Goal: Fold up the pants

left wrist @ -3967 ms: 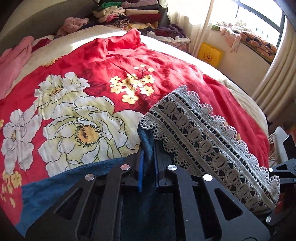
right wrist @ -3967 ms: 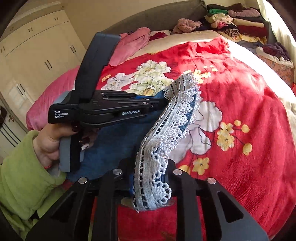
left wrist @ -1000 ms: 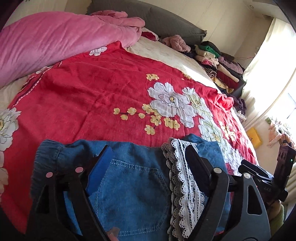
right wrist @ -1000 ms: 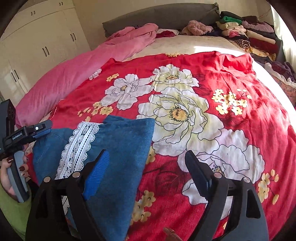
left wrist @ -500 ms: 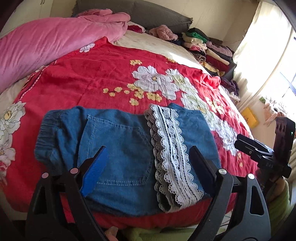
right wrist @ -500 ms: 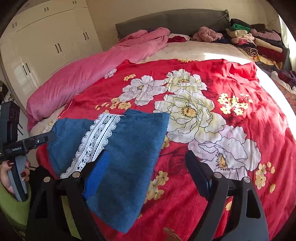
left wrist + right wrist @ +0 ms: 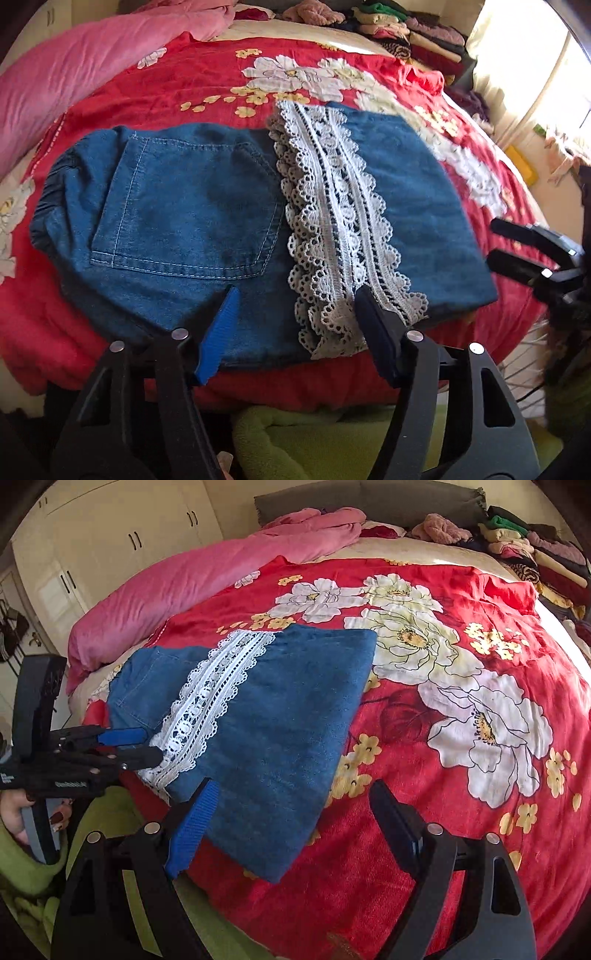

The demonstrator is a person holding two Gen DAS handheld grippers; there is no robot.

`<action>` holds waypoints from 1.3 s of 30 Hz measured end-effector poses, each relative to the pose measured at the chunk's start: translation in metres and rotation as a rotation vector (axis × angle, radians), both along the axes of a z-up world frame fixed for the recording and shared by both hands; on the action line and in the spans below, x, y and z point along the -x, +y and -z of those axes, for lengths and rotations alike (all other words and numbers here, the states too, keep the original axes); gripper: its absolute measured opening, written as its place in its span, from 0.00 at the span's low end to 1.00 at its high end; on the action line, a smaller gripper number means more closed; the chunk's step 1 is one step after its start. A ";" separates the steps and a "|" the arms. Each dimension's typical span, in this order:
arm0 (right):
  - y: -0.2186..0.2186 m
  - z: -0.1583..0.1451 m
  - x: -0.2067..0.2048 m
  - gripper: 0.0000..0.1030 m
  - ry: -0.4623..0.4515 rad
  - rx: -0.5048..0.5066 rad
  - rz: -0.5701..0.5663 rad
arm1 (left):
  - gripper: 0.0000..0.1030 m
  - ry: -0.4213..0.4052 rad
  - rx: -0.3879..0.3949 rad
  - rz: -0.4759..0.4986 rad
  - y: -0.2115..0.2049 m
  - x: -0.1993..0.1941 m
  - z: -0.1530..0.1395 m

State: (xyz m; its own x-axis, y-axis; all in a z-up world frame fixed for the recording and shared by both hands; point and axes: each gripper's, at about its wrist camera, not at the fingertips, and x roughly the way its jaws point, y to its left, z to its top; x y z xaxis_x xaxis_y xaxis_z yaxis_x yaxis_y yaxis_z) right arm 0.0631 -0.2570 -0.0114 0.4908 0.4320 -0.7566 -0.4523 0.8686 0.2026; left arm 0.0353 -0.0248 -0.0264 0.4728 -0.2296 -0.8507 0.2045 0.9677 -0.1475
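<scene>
Pants (image 7: pixel 207 206) flat, just beyond both open tongs

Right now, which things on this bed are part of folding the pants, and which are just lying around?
Job: denim pants with lace trim, left gripper, right gripper.

Lying about: pink blanket, stacked clothes, red floral bedspread.

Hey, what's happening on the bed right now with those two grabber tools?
A person in a green sleeve is folding blue denim pants with a white lace trim on a red floral bedspread. The pants lie folded flat near the bed's edge. The left gripper is at the near edge by the lace, its jaws just closing but not yet pinching cloth. The right gripper hangs open over the pants' other corner, holding nothing.
</scene>
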 end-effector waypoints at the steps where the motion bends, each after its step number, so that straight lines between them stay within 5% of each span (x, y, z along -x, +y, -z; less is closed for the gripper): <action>1: 0.000 -0.003 0.002 0.81 -0.012 0.000 -0.002 | 0.54 0.000 -0.012 0.003 0.001 0.002 0.003; 10: 0.025 -0.010 0.018 0.80 -0.092 0.046 -0.068 | 0.54 -0.017 -0.018 0.012 0.002 0.006 0.000; 16: 0.036 0.006 0.016 0.51 -0.033 0.075 -0.108 | 0.54 -0.022 -0.017 0.017 0.002 0.007 -0.001; 22: 0.036 0.036 0.015 0.52 0.033 0.140 -0.099 | 0.57 -0.026 -0.015 0.029 0.001 0.007 0.000; 39: 0.034 0.009 0.018 0.67 -0.003 0.102 -0.085 | 0.59 -0.056 0.020 0.030 0.007 0.013 -0.014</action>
